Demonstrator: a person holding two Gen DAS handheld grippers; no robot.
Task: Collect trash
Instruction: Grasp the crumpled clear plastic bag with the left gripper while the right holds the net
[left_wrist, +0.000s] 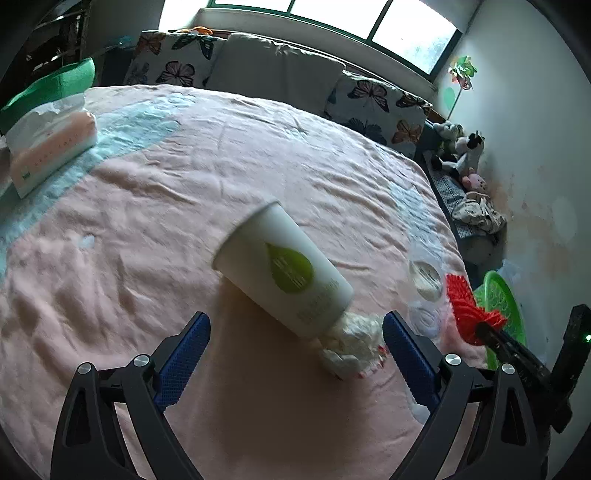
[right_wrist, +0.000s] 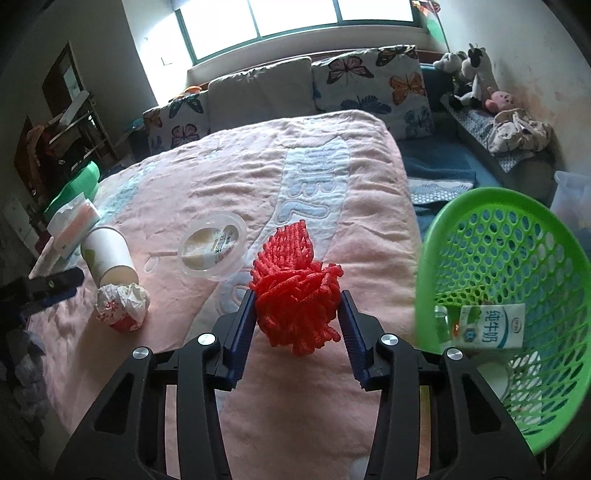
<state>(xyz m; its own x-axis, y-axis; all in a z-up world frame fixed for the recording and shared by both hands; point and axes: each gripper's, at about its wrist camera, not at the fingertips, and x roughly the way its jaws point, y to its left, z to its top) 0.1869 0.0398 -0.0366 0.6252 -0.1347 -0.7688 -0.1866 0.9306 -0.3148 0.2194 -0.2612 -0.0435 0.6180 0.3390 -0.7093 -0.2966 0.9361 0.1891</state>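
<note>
Left wrist view: the left gripper (left_wrist: 295, 354) hangs open over the cup (left_wrist: 282, 266) and paper wad (left_wrist: 351, 343) at centre; closing could roll the cup.

Right wrist view: the right gripper (right_wrist: 297, 325) pinches the red netting (right_wrist: 295, 291), centre frame; its springy foam may slip before reaching the basket (right_wrist: 517, 266) at right.

I see a rough red foam net (right_wrist: 295, 295) at centre frame, over a wrinkled, matt pink cloth blanket (right_wrist: 332, 155). At right, the green basket (right_wrist: 554, 221) looks like glossy perforated plastic; at left, the paper cup (right_wrist: 107, 254) is smooth and the wrapper (right_wrist: 122, 304) crumpled.
</note>
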